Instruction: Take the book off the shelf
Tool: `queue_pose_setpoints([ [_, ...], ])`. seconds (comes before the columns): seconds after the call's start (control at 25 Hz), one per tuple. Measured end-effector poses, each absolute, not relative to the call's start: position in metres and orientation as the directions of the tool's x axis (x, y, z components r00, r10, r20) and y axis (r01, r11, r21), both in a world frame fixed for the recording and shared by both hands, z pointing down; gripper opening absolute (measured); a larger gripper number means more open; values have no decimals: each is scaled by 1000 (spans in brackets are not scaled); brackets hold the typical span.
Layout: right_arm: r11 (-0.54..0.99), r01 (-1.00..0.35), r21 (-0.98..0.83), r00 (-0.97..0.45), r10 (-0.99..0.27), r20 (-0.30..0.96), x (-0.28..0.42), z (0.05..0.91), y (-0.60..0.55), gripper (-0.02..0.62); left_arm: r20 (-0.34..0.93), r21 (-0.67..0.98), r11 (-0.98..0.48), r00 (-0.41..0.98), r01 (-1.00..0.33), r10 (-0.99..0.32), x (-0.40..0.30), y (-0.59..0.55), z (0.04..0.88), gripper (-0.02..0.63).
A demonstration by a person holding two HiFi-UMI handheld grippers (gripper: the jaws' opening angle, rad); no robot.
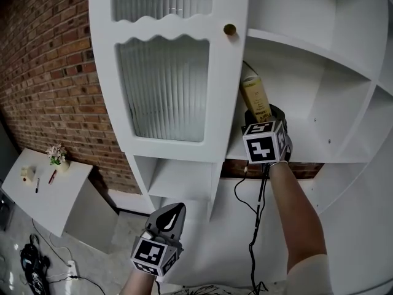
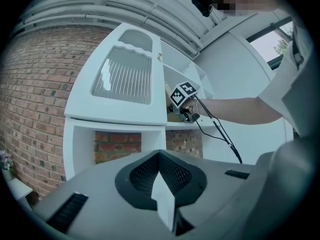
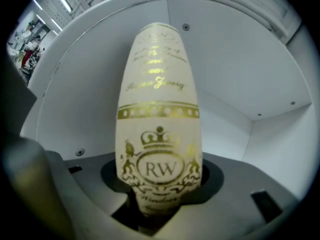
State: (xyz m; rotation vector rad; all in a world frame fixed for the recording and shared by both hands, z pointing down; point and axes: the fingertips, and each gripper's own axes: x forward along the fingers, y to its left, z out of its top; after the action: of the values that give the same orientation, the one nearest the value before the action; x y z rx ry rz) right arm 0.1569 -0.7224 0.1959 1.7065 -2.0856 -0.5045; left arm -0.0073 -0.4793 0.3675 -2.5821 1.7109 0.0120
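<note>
Book (image 1: 256, 100), cream spine with gold crest, stands on the white shelf (image 1: 319, 146) at centre-right of the head view, just right of the ribbed-glass door (image 1: 163, 85). Right tool (image 3: 157, 204) clamped on the spine's lower end. Left tool (image 1: 174, 212) at lower centre-left, jaws pressed together on nothing, well apart from the book.

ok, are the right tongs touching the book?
Touching. Right gripper view: the book sits between the right tongs, both jaws pressed against its spine.
</note>
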Motion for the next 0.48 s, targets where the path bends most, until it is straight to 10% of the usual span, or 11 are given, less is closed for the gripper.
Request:
queue_pose_setpoints([
  [0.48, 195, -861, 469, -238, -971, -34, 163, 182, -639, 229, -14, -22, -412, 413, -911, -911, -4, -442, 368, 3],
])
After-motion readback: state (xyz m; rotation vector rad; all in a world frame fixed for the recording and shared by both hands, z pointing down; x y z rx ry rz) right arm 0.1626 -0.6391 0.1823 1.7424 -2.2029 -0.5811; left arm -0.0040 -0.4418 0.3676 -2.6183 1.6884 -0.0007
